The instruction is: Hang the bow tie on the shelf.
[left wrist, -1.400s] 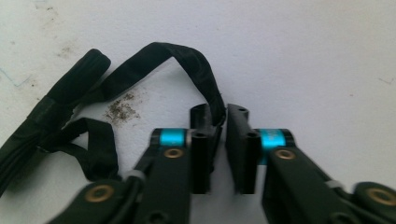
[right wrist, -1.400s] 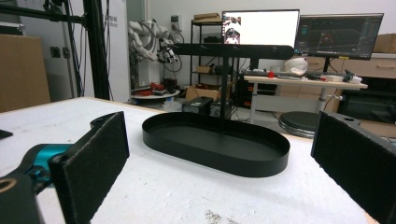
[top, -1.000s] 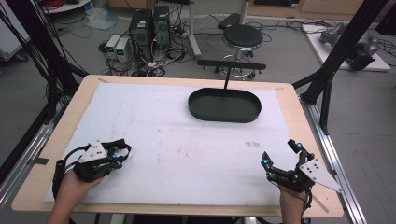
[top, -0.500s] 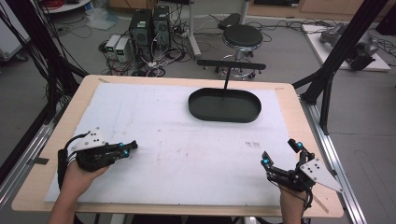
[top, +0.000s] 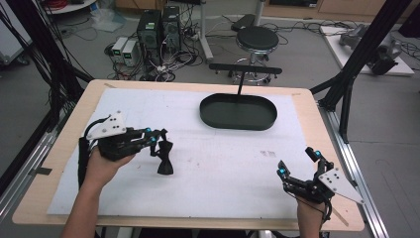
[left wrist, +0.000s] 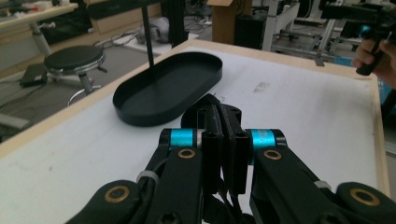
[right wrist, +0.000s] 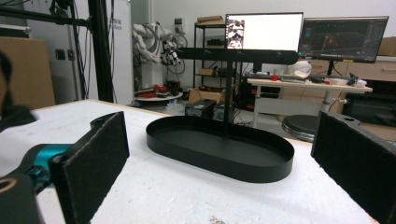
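Grey floor point(top: 307, 59), black stool point(top: 256, 38), perhaps computer towers point(top: 159, 27) behind.

A robotics lab. Computer towers point(top: 158, 29) and tangled cables sit on the far floor. Monitors point(right wrist: 306, 35) glow on far desks.

Black left gripper point(top: 159, 141) with teal joints, brass screws, grey triangular plate, black cable, forearms apparently bare
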Demonstrator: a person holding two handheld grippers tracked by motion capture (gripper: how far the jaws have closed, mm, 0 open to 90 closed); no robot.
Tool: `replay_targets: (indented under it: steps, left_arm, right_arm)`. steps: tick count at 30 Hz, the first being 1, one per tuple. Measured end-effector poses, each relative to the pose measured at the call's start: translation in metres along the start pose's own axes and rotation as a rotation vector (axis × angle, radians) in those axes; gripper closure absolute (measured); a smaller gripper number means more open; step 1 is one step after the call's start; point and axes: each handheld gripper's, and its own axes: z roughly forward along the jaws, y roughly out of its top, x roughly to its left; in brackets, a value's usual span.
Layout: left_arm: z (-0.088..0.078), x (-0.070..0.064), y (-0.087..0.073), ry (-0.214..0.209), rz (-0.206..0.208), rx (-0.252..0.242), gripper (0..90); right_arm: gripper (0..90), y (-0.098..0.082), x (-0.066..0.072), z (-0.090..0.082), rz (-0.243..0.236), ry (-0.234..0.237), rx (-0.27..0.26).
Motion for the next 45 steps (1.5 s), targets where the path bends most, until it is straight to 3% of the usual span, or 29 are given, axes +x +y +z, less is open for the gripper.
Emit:
replay_targets:
  steps: [10,14,25,38,45]
  left_arm:
    - [0.043,0.009,0.043,-0.040,0.048,-0.072,87.1]
    - [0.057,0.014,0.055,-0.039,0.057,-0.133,87.1]
    - [0.104,0.032,0.079,-0.056,0.039,-0.208,87.1]
    - [0.158,0.061,0.089,-0.090,0.005,-0.214,87.1]
    - [0.182,0.077,0.084,-0.062,-0.018,-0.218,87.1]
  right_arm:
    - [3.2,-0.001,-0.003,-0.001,0.014,-0.005,0.000]
    - [3.2,-0.002,-0.005,-0.001,0.019,-0.010,-0.001]
    - [3.2,-0.004,-0.009,-0.002,0.028,-0.015,-0.006]
    - [3.2,-0.006,-0.012,-0.003,0.029,-0.026,0.002]
    - [3.2,-0.008,-0.011,-0.002,0.009,-0.022,0.016]
